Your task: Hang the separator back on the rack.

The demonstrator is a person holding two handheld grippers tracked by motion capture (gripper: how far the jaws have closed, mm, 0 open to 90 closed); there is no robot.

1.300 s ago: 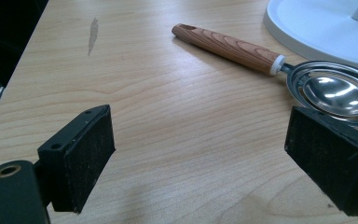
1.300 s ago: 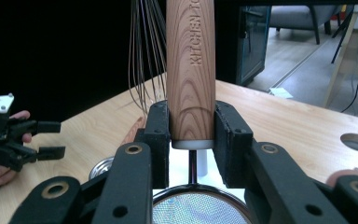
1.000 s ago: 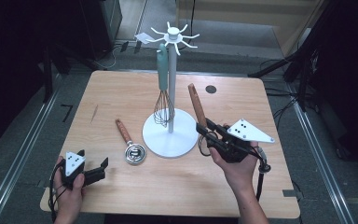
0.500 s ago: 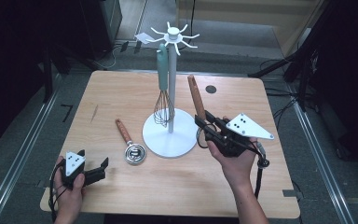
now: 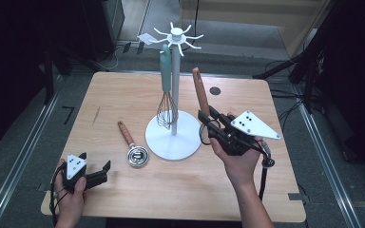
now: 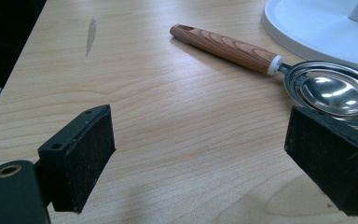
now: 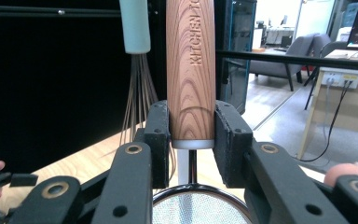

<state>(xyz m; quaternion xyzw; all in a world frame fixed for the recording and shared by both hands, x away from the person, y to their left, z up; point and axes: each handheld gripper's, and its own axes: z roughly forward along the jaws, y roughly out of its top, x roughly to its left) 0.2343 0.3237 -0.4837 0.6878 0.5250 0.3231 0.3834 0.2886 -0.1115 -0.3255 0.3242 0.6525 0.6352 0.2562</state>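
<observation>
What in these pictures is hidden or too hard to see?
- Strainer head: right gripper view, cut off by the bottom edge and the right tool.
- Handle lettering: right gripper view, cut off by the top edge.
- Egg separator: left gripper view, far edge cut off, near rim behind the pad.
- Whisk hook: high view, too small.

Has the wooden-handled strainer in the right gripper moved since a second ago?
Yes. The strainer, clamped in the right gripper, has tipped more upright, handle closer to the white stand.

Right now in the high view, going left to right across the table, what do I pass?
Left hand-held gripper → wooden-handled egg separator → teal-handled whisk hanging on the white rack → wooden-handled strainer → right hand-held gripper clamped on it.
</observation>
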